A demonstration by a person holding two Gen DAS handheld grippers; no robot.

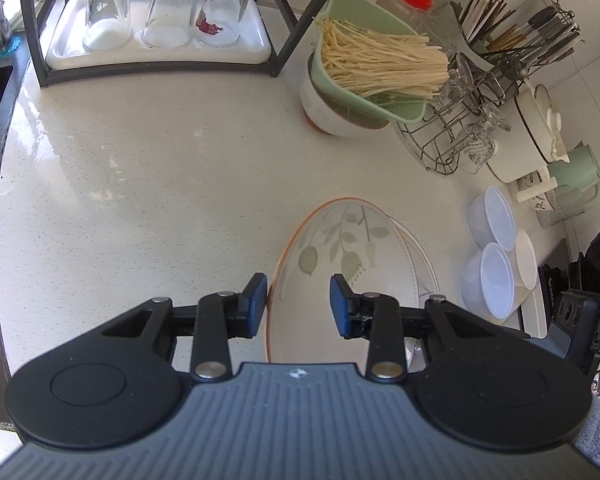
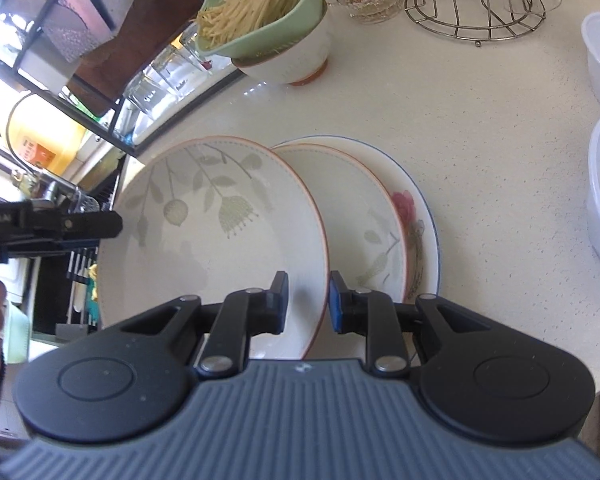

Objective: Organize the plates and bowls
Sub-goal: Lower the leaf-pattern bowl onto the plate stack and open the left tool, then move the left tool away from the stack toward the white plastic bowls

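A leaf-pattern plate with an orange rim (image 2: 220, 236) is tilted up over a second orange-rimmed plate (image 2: 356, 208), which lies on a blue-rimmed rose plate (image 2: 416, 216). My right gripper (image 2: 309, 300) is open, its jaws on either side of the top plate's right rim. My left gripper (image 1: 298, 306) is open, its jaws on either side of the same plate's left rim (image 1: 276, 280). The left gripper also shows at the left of the right wrist view (image 2: 80, 228). Three clear plastic bowls (image 1: 496, 252) stand to the right.
A white bowl (image 1: 324, 108) holds a green strainer of noodles (image 1: 376, 68). A wire rack with glasses (image 1: 460, 128), a white pot (image 1: 536, 128) and a green jug (image 1: 576, 172) stand at the right. A white tray with upturned glasses (image 1: 160, 20) is under a dark shelf frame.
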